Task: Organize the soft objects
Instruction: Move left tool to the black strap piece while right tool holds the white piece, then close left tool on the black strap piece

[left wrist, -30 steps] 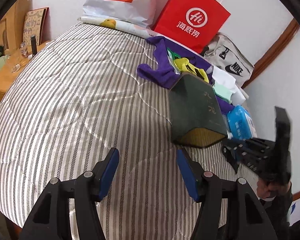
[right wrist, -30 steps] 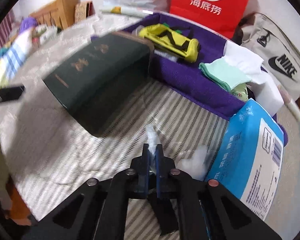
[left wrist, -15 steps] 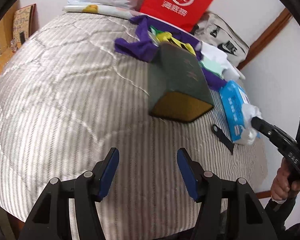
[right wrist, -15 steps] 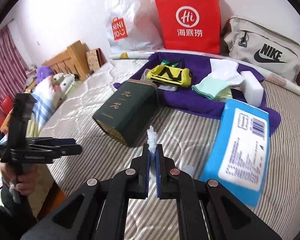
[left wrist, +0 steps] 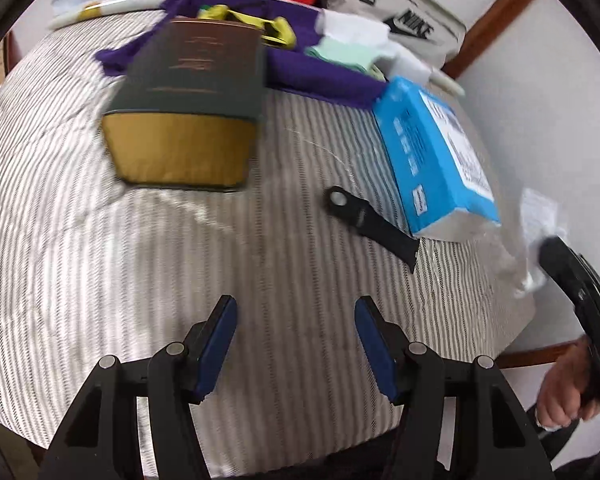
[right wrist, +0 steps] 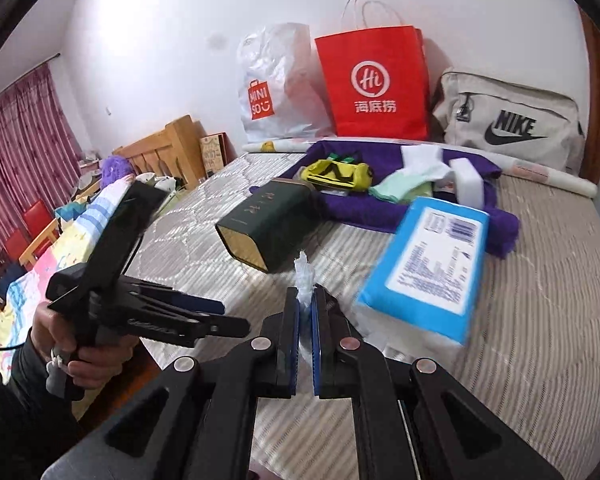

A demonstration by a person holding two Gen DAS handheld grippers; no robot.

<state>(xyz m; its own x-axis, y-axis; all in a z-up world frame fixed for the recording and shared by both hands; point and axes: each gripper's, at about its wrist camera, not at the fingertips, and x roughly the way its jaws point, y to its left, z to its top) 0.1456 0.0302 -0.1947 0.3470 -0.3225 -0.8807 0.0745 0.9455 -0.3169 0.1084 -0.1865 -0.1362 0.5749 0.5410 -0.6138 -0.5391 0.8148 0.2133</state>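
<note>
Right gripper (right wrist: 305, 300): blue pads pressed together on a wisp of thin white tissue (right wrist: 303, 276), which sticks up between the tips.
Change, right side: a second ago this gripper was low over the striped bedspread (right wrist: 540, 280) beside the blue plastic tissue pack (right wrist: 428, 264); now it is lifted clear, and more of the room shows behind it.
Tissue trail: more white sheet hangs from the pack's open near end (left wrist: 460, 228) toward the gripper, so the sheet looks drawn out but possibly not yet free.
Left gripper (left wrist: 294, 344): blue pads apart, nothing between them, hovering above bare bedspread.
Change, left side: the dark green tin with a gold end (left wrist: 188, 108) and the blue pack have come much nearer in its view; it has swung toward them.
Black strap-like piece (left wrist: 370, 228): lies loose between tin and pack.
Meaning for the task: one soft item is in hand; the left gripper seems placed to steady the pack or take the sheet.
</note>
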